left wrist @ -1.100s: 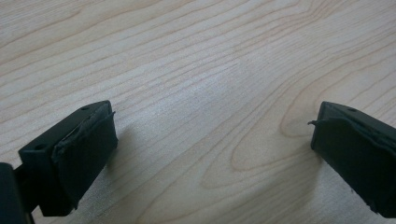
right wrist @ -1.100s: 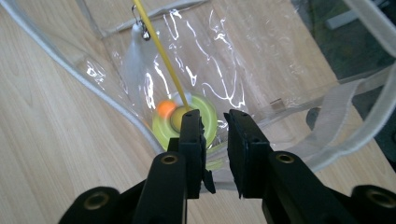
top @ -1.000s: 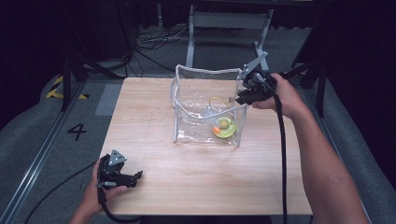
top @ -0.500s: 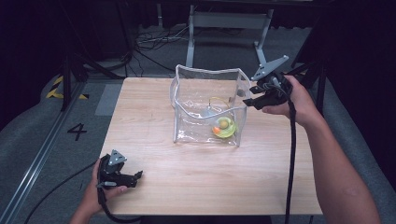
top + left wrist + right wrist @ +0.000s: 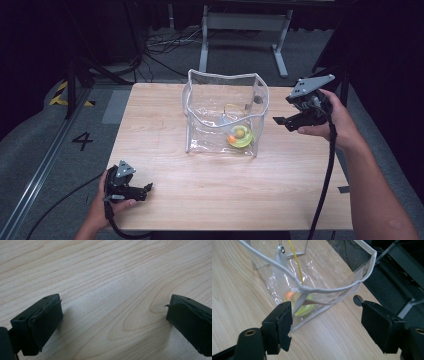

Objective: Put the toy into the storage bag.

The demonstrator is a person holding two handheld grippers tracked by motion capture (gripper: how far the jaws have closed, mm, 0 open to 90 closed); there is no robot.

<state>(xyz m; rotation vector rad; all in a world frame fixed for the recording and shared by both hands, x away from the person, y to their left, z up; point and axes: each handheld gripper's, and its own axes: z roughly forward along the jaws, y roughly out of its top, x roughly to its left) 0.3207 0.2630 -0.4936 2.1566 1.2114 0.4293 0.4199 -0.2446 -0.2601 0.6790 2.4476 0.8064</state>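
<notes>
High view: a clear plastic bag (image 5: 223, 117) with a pale trimmed rim stands open at the middle of the wooden table (image 5: 225, 200). Its walls are soft, creased and glossy, and the rim sags in a wavy outline. Inside, low at the near right corner, lies a yellow-green round item (image 5: 241, 136) with an orange part; its exact form cannot be made out through the glare. A thin yellow cord (image 5: 232, 107) shows above it.

Right gripper view: the bag's rim (image 5: 317, 288) is a narrow white band, the cord hangs down into the bag, and the coloured contents are blurred behind wrinkled film. A small metal fitting (image 5: 282, 250) near the top edge is cut off. The right gripper (image 5: 325, 320) hovers just beside the bag's corner, its jaws spread wide with nothing between them, not touching the bag. A small dark round foot (image 5: 358, 300) sits beyond the corner.

Left gripper view: the left gripper (image 5: 112, 315) has matte black padded jaws, frayed at the edges, spread wide above bare pale wood grain, grasping nothing. In the high view it rests at the table's near left corner, well apart from the bag.
</notes>
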